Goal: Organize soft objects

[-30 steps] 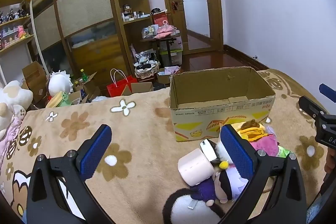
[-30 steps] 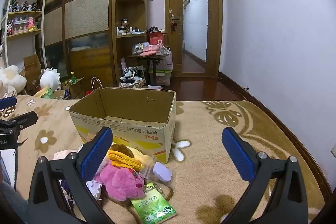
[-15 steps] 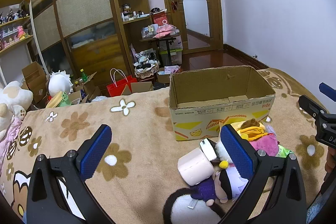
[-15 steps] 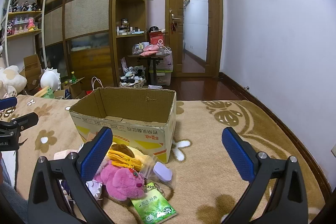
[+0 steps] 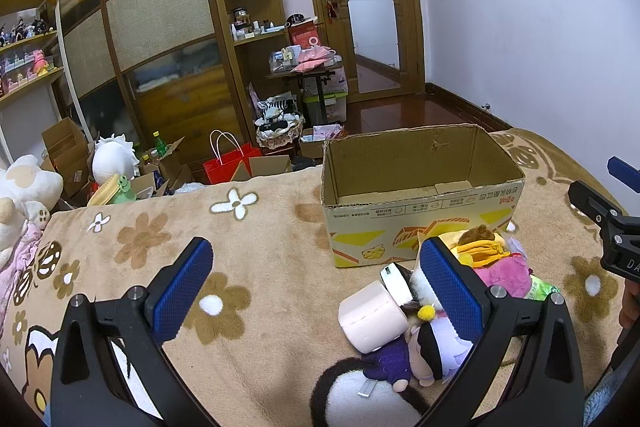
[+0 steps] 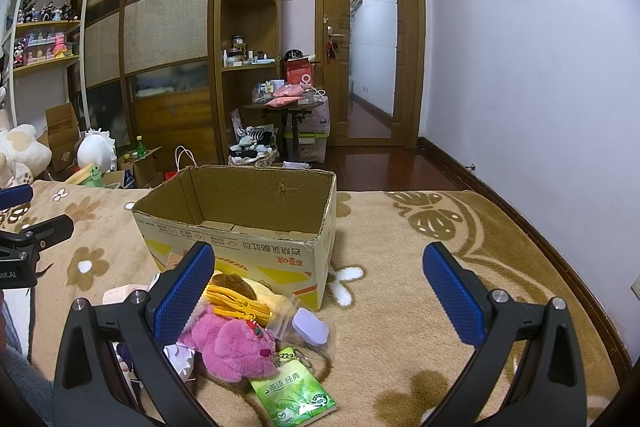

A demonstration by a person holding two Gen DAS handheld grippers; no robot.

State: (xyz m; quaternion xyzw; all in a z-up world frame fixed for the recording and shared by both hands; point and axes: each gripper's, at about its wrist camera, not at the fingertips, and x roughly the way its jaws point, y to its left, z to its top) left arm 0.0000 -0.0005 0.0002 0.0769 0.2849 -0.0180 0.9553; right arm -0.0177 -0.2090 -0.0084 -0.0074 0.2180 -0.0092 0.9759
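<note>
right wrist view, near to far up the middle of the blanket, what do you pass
green packet → pink plush → yellow pouch → cardboard box

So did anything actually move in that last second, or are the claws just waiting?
Nothing visibly changed. The left claw and right claw hang open as before, the cardboard box is empty, and the pink plush lies untouched in the pile.
</note>
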